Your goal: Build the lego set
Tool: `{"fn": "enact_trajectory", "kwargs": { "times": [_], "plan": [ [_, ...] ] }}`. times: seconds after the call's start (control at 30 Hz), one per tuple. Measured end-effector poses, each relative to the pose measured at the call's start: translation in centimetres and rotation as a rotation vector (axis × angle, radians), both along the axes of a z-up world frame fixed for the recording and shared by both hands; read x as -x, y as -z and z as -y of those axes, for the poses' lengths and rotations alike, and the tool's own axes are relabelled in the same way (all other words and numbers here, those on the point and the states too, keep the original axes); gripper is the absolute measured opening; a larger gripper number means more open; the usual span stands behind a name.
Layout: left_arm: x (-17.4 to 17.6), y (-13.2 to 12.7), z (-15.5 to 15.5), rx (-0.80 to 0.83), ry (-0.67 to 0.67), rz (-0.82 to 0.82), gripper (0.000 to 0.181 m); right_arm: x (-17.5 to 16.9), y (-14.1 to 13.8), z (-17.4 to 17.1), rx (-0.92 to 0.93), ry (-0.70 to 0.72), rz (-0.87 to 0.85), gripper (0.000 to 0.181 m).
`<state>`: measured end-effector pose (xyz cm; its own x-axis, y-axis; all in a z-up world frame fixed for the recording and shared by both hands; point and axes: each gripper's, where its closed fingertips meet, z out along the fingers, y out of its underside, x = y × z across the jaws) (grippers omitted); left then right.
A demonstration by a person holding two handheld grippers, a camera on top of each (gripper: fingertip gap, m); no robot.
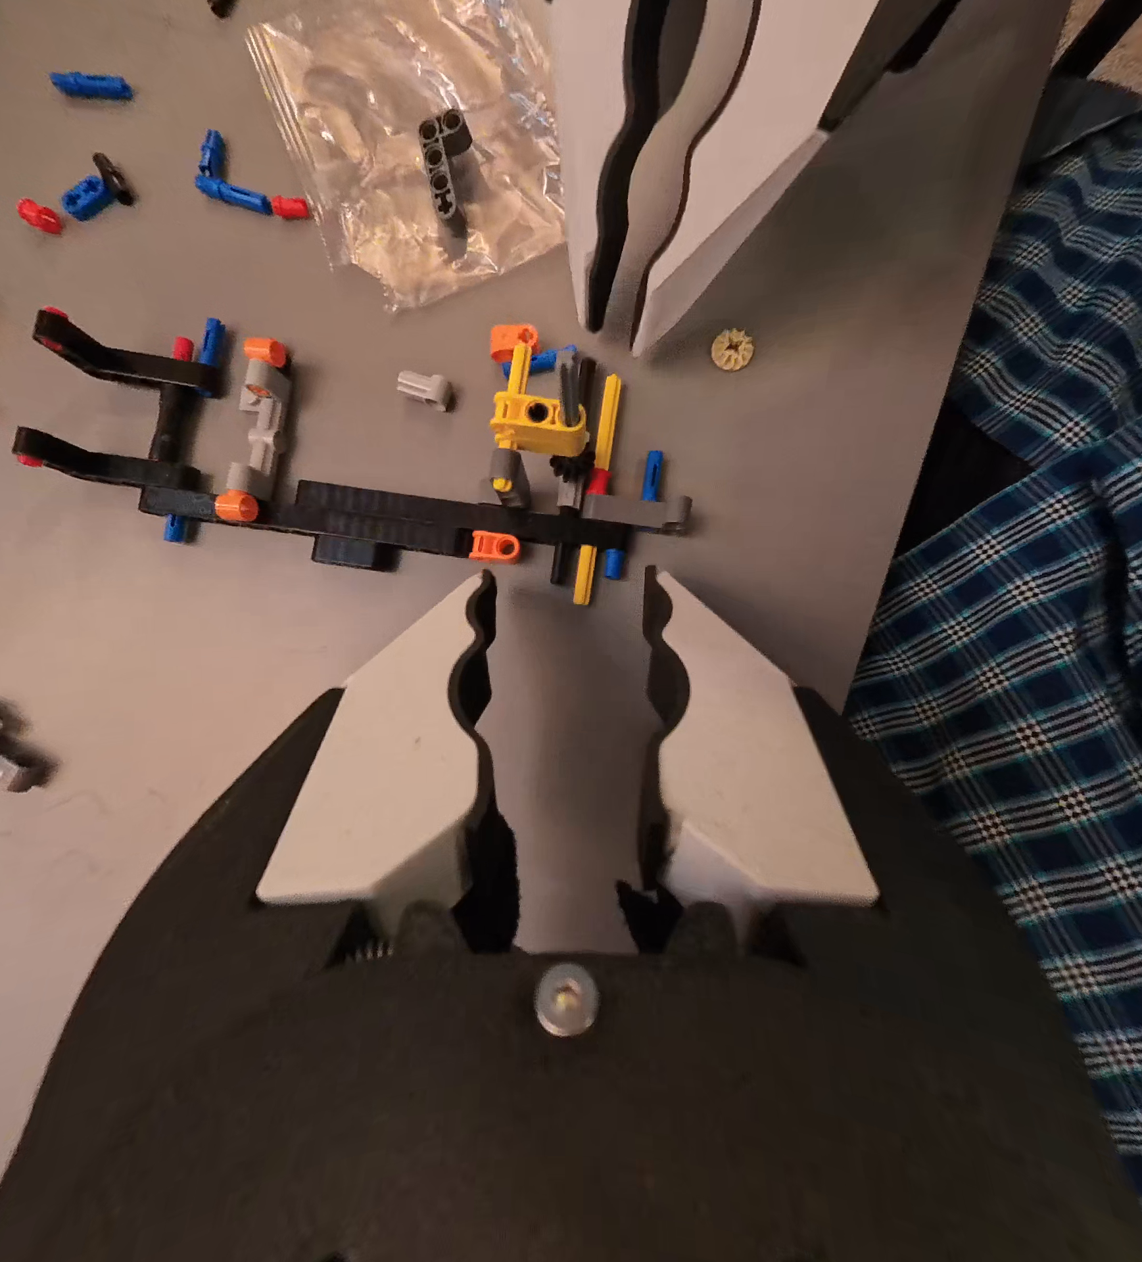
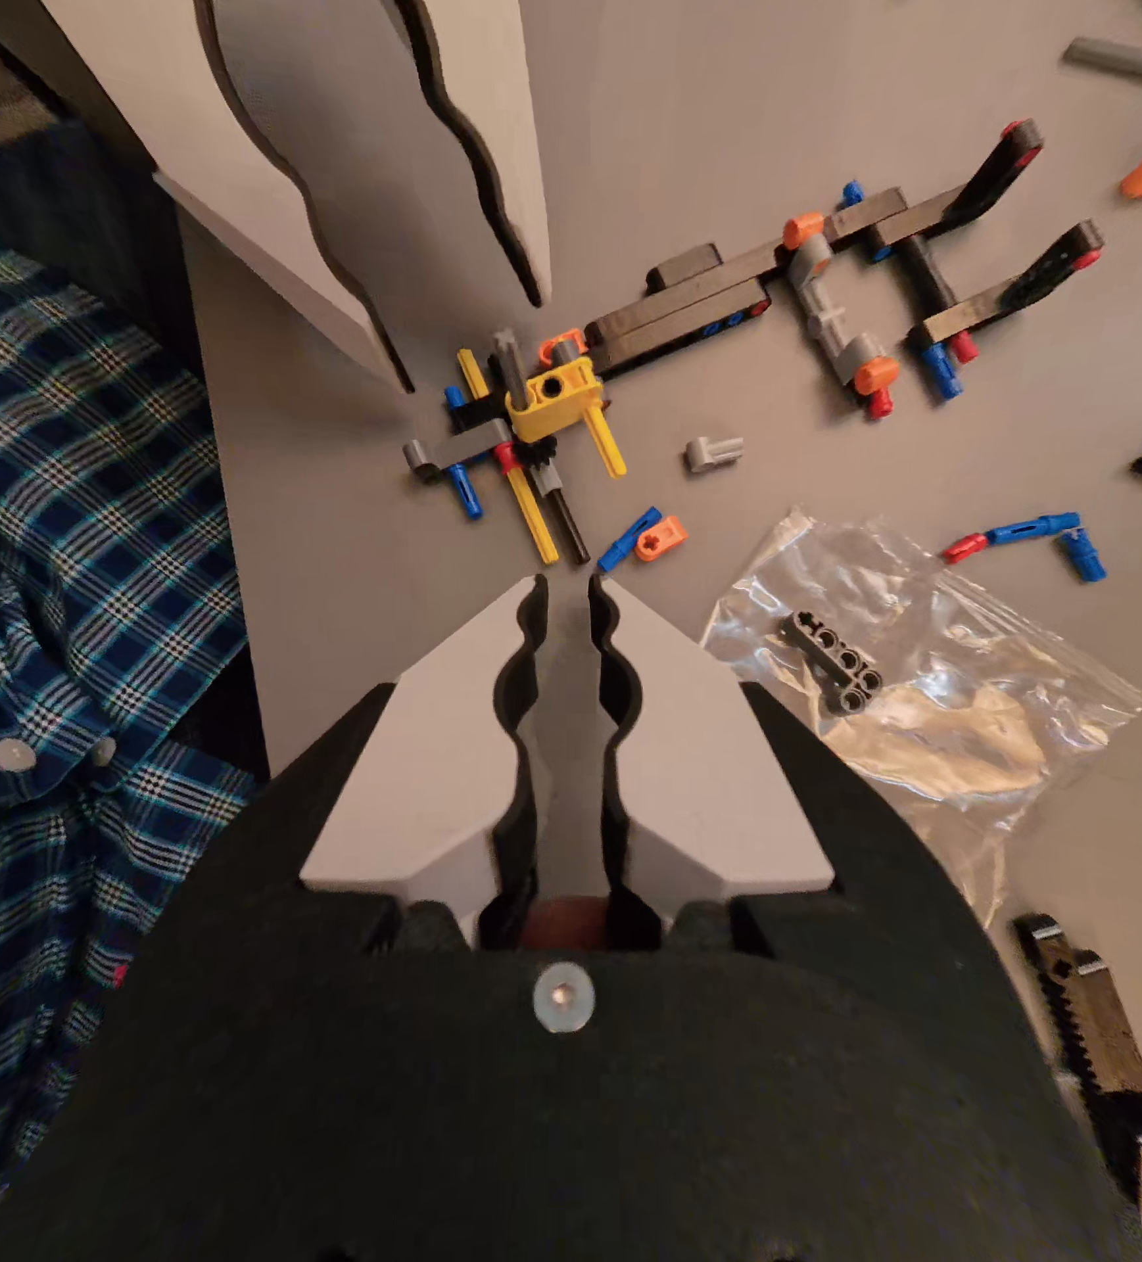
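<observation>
Two grippers flank the half-built Lego assembly (image 1: 418, 519) on the grey table (image 1: 144, 683): left gripper (image 1: 568, 580) wide and empty, right gripper (image 2: 566, 580) narrow and empty, yellow connector block (image 2: 554, 403) at its twelve o'clock. A careless nudge could dislodge the yellow axle (image 2: 530, 505).

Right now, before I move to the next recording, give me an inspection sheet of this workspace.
Surface: grey table, bare patches between parts.
Job's things: partly built black lego assembly with yellow block, lying flat.
Clutter: loose pins; tan gear; plastic bag holding a dark beam.
Grippers: left gripper open, empty; right gripper slightly open, empty.
Cables: nothing seen.
Surroundings: person's plaid shirt at the table edge.
</observation>
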<state>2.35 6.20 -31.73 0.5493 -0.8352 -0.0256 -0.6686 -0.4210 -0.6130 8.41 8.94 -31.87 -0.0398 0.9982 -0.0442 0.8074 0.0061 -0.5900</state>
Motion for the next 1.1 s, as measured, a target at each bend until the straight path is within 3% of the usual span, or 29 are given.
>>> {"fn": "enact_trajectory", "kwargs": {
  "times": [0.17, 0.43, 0.63, 0.8, 1.1],
  "plan": [
    [0.0, 0.4, -0.1, 0.024, -0.010, -0.005, 0.046, 1.3, 0.6, 1.0, 0.012, -0.039, -0.011, 0.006],
    [3.5, 0.0, -0.6, 0.065, -0.041, -0.019, 0.059, 4.1, 0.2, 2.3, 0.046, -0.103, -0.043, 0.006],
    [4.1, -0.6, -0.2, 0.100, -0.072, 0.042, 0.070, 3.3, -0.3, 0.8, 0.042, -0.123, -0.029, 0.014],
    [3.7, 0.7, -0.3, 0.146, -0.027, 0.019, 0.070, 4.5, 0.6, 1.8, 0.034, -0.149, -0.025, 0.012],
    [4.8, 0.7, -0.8, 0.171, 0.115, 0.003, 0.069, 5.9, 0.6, 2.3, 0.042, -0.134, -0.031, 0.011]
  ]
}}
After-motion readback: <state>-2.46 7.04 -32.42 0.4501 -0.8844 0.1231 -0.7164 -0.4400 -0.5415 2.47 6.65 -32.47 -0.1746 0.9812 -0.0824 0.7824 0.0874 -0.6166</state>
